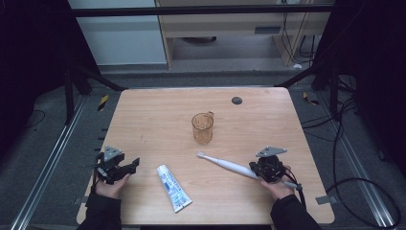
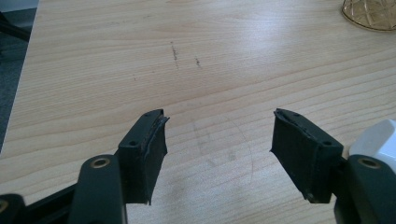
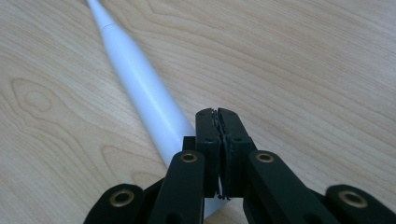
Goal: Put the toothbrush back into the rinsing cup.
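A white electric toothbrush (image 1: 225, 164) lies slanted on the wooden table (image 1: 143, 115), head toward the middle. My right gripper (image 1: 253, 167) rests over its handle end, jaws shut pad to pad with nothing between them. In the right gripper view the handle (image 3: 140, 88) runs under and left of the gripper (image 3: 217, 112). A white and blue toothpaste tube (image 1: 173, 188) lies near the front edge. My left gripper (image 1: 130, 166) sits low at the left, open and empty (image 2: 219, 119), pointing across bare wood. An amber glass cup (image 1: 202, 127) stands upright mid-table, its base (image 2: 371, 14) at the far right.
A small dark disc (image 1: 236, 100) is set into the table near the far edge. A white edge, probably the tube (image 2: 378, 140), shows beside my left gripper's right jaw. Black frame legs and cables stand off the table on both sides.
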Tool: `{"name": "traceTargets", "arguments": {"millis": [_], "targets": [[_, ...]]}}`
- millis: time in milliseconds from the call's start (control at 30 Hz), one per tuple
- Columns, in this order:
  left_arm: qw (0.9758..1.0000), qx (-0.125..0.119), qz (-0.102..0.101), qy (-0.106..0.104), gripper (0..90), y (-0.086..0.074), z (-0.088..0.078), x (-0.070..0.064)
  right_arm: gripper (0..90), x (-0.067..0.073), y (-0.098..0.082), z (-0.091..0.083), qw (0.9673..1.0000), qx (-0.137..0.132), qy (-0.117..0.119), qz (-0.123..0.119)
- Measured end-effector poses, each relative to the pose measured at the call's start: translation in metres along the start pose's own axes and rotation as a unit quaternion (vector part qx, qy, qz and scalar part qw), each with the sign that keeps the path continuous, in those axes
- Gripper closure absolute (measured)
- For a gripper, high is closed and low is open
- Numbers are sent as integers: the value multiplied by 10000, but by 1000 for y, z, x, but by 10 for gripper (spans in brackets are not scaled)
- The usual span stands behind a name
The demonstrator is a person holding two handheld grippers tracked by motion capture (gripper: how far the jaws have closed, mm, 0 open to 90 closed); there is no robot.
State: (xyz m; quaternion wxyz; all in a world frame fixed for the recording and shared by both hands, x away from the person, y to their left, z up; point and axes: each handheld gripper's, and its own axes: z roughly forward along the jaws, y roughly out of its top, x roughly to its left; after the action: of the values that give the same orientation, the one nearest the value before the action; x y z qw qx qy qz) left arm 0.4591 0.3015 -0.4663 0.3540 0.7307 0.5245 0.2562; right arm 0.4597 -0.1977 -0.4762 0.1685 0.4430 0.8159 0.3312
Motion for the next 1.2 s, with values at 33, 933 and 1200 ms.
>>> {"name": "traceTargets", "arguments": {"millis": [33, 933, 1200], "targets": [[10000, 1, 1, -1, 343, 0, 0, 0, 876, 0, -1, -1, 10000, 2, 15, -23], [10000, -22, -14, -2, 342, 0, 0, 0, 877, 15, -12, -14, 9998, -31, 214, -45], [10000, -12, 1, -6, 342, 0, 0, 0, 876, 17, -14, -15, 9996, -47, 263, -34]]}}
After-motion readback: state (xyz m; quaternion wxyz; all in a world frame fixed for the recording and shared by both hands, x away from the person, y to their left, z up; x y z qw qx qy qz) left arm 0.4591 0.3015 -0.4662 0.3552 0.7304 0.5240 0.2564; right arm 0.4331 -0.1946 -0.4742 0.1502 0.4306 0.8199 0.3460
